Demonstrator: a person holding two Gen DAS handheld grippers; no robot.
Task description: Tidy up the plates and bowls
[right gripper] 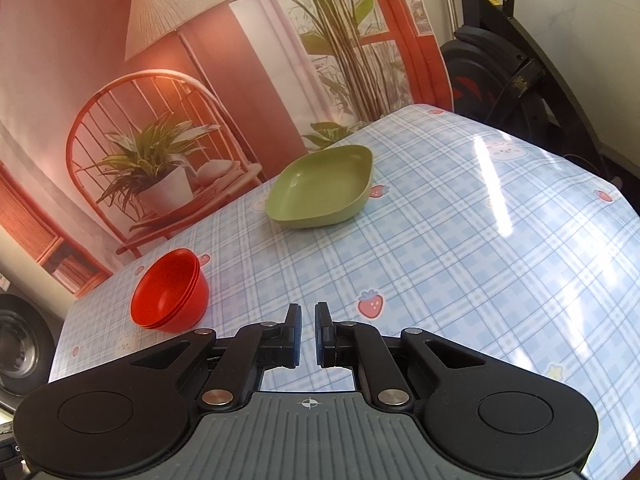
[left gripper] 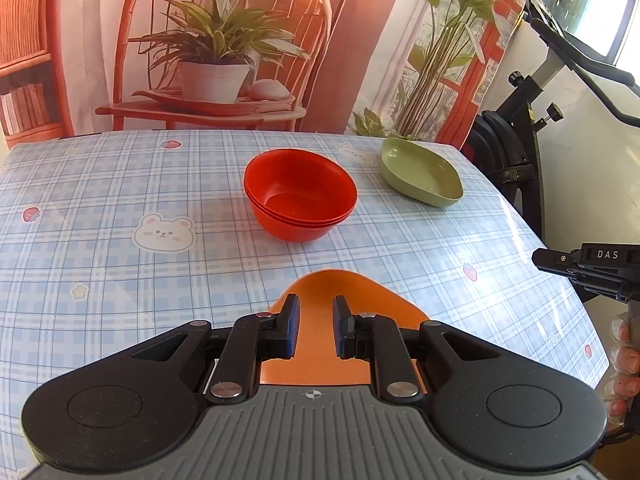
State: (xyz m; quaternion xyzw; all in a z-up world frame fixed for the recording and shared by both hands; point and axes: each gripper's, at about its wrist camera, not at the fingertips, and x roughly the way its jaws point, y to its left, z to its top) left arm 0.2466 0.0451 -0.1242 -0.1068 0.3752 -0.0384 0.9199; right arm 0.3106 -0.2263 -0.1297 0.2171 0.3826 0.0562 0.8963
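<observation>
Your desk (left gripper: 100, 184) carries stacked bowls, a green dish and an orange plate.

On its blue checked cloth, the stack of red bowls (left gripper: 300, 194) sits mid-desk, the green dish (left gripper: 420, 172) stands apart near the far right corner, and the orange plate (left gripper: 316, 292) lies at the near edge under your left gripper (left gripper: 314, 330). Its fingers stand apart above the plate, gripping nothing. Your right gripper (right gripper: 308, 334) hovers over bare cloth, its fingers nearly together with a narrow gap, empty.

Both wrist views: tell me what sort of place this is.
Probably a home room staged for recording: a table under a cartoon plaid cloth, a printed backdrop of chair and plants, and an exercise bike beside it.
</observation>
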